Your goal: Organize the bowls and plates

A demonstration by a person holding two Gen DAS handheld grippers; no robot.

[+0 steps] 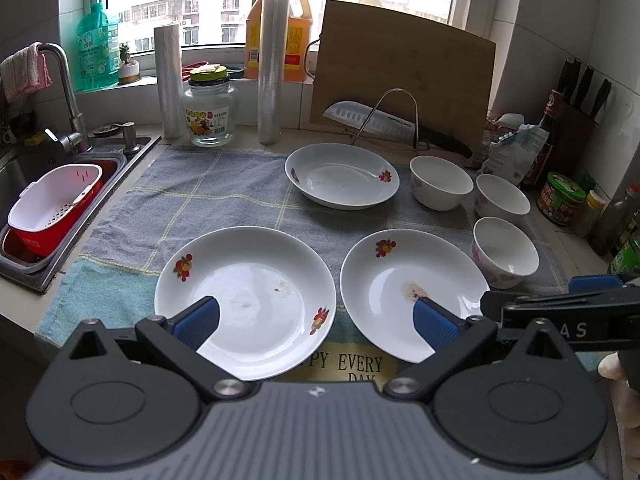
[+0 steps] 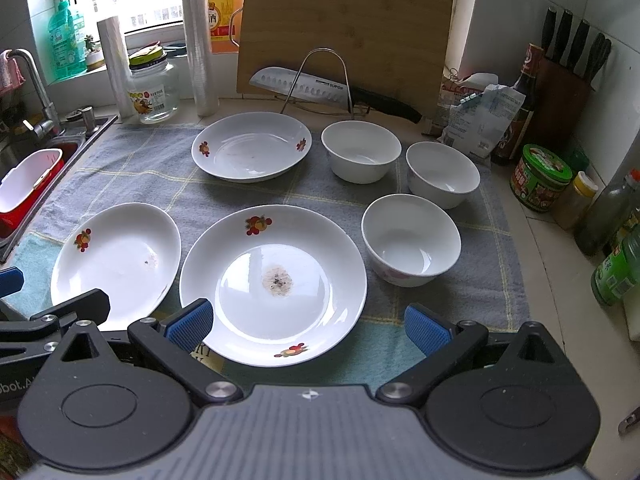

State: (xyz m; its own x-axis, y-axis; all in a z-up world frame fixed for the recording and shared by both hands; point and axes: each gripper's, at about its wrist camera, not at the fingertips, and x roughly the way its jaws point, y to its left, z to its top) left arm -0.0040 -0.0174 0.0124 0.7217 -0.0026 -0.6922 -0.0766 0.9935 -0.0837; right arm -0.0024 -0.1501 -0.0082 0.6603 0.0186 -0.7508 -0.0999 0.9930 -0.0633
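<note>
Three white plates with fruit prints lie on a checked towel: a near-left plate, a near-right plate with a brown stain, and a far plate. Three white bowls stand to the right: far bowl, middle bowl, near bowl. My left gripper is open above the two near plates, holding nothing. My right gripper is open over the stained plate's near edge, empty.
A sink with a red and white colander is at the left. A cutting board, a knife on a wire rack, a glass jar, rolls and bottles line the back. Sauce jars and a knife block crowd the right.
</note>
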